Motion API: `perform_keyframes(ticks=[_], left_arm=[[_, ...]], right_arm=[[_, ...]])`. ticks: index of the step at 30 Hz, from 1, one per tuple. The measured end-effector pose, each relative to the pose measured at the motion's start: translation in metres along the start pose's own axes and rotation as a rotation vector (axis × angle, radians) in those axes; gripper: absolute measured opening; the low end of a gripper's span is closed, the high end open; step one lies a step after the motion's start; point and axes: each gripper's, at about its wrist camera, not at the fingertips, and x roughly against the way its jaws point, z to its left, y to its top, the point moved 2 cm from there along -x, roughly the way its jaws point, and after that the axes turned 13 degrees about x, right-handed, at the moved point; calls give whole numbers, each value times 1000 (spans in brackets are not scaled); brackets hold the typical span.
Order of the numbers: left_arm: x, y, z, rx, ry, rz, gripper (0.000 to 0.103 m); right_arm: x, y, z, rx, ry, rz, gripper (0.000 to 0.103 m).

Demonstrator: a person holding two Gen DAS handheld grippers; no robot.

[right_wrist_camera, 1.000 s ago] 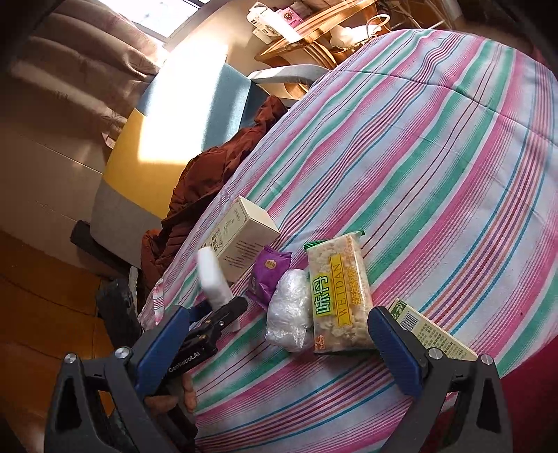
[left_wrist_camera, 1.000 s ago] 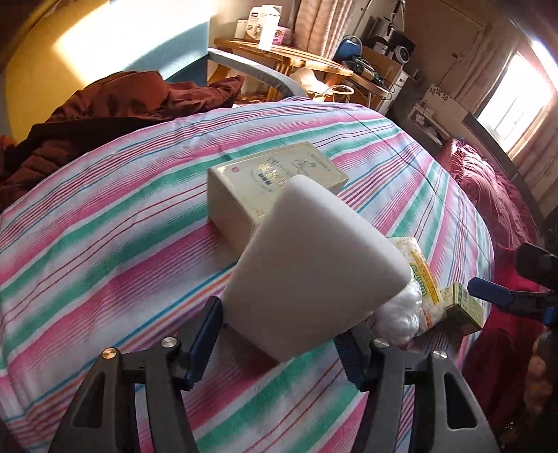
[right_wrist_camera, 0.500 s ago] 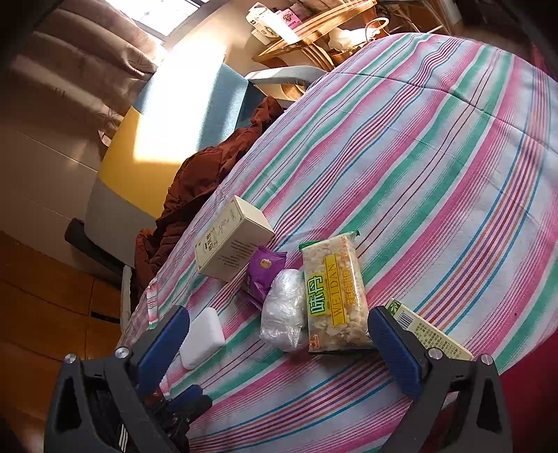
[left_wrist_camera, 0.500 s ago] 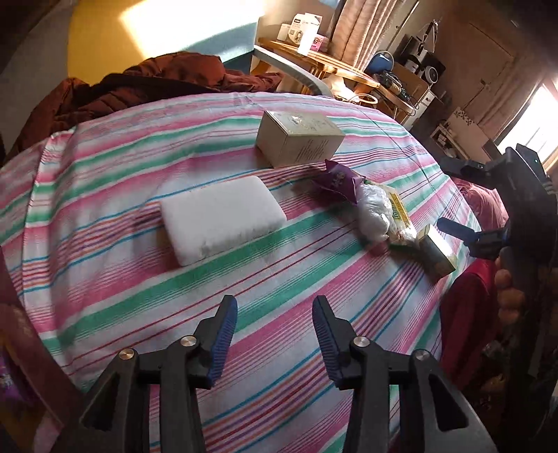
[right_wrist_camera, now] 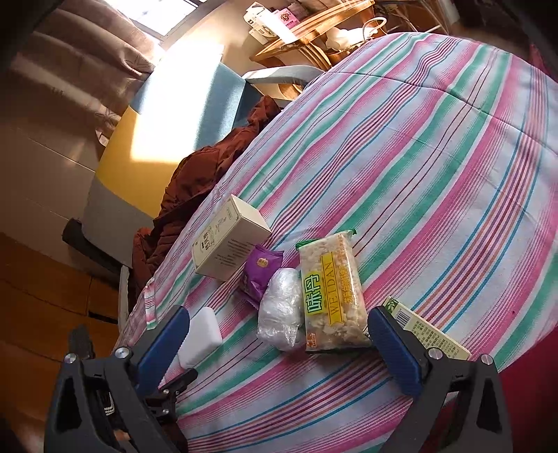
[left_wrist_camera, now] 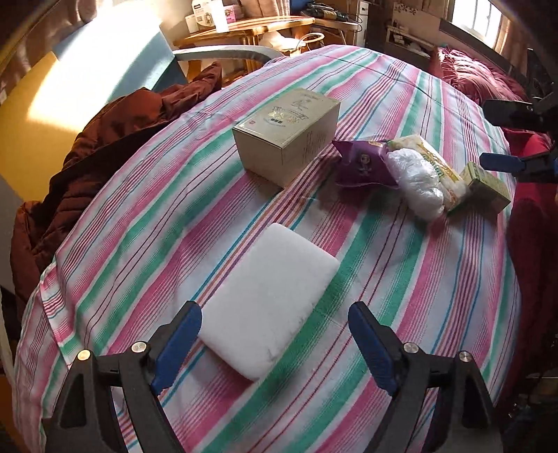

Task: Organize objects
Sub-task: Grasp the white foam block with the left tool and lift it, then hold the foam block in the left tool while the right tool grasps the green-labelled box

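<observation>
A white foam block (left_wrist_camera: 268, 299) lies flat on the striped bedspread (left_wrist_camera: 401, 296). My left gripper (left_wrist_camera: 272, 319) hangs just over its near end, jaws opening wide, the block between the tips but not pressed. Further on sit a beige box (left_wrist_camera: 286, 136), a purple packet (left_wrist_camera: 362, 163), a clear plastic bag (left_wrist_camera: 415, 181), a yellow snack pack (right_wrist_camera: 329, 292) and a small green box (right_wrist_camera: 425, 327). My right gripper (right_wrist_camera: 277, 317) hovers open above the bag and snack pack, holding nothing.
A brown-red jacket (left_wrist_camera: 104, 156) is heaped at the bed's left edge. Behind it stand a chair armrest (left_wrist_camera: 226, 54) and a cluttered wooden table (left_wrist_camera: 244, 28). A red quilt (left_wrist_camera: 488, 76) lies at the far right.
A second ago my left gripper held the foam block up. It then let it go on the bedspread and drew back. Now it is close over the block with jaws wide. The right gripper kept still.
</observation>
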Motion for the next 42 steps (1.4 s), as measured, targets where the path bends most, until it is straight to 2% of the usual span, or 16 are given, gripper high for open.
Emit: perform_keyframes(ticks=[5, 9, 11, 13, 16, 22, 26, 29, 32, 35, 39, 41, 42], left_arm=[[-22, 8, 9, 48, -20, 32, 86], [-23, 3, 11, 89, 23, -2, 74], [-20, 0, 10, 109, 57, -8, 72], [-15, -5, 7, 139, 51, -13, 71], [-9, -16, 3, 221, 19, -8, 70], [10, -53, -22, 319, -2, -12, 70], [24, -81, -35, 395, 6, -50, 70], [35, -99, -41, 433, -15, -77, 70], [40, -108, -46, 425, -10, -106, 71], [42, -114, -47, 432, -23, -126, 71], [40, -117, -42, 450, -44, -139, 71], [39, -118, -43, 444, -40, -140, 71], [38, -119, -43, 443, -36, -140, 72]], right_arm=[[4, 2, -5, -30, 5, -22, 103], [12, 5, -13, -70, 7, -64, 103], [12, 5, -14, -78, 6, -65, 103], [10, 5, -13, -77, 9, -55, 103], [9, 4, -13, -77, 7, -47, 103], [3, 2, -9, -53, -4, -15, 103], [-2, -1, -7, -46, -6, 17, 103], [0, -1, -5, -31, 10, 40, 103], [9, 2, 0, 30, 19, 81, 103], [20, 5, -2, 146, -90, 141, 103], [25, 1, -14, 344, -262, 268, 102], [24, -2, -20, 402, -318, 324, 95], [23, -3, -22, 422, -329, 355, 86]])
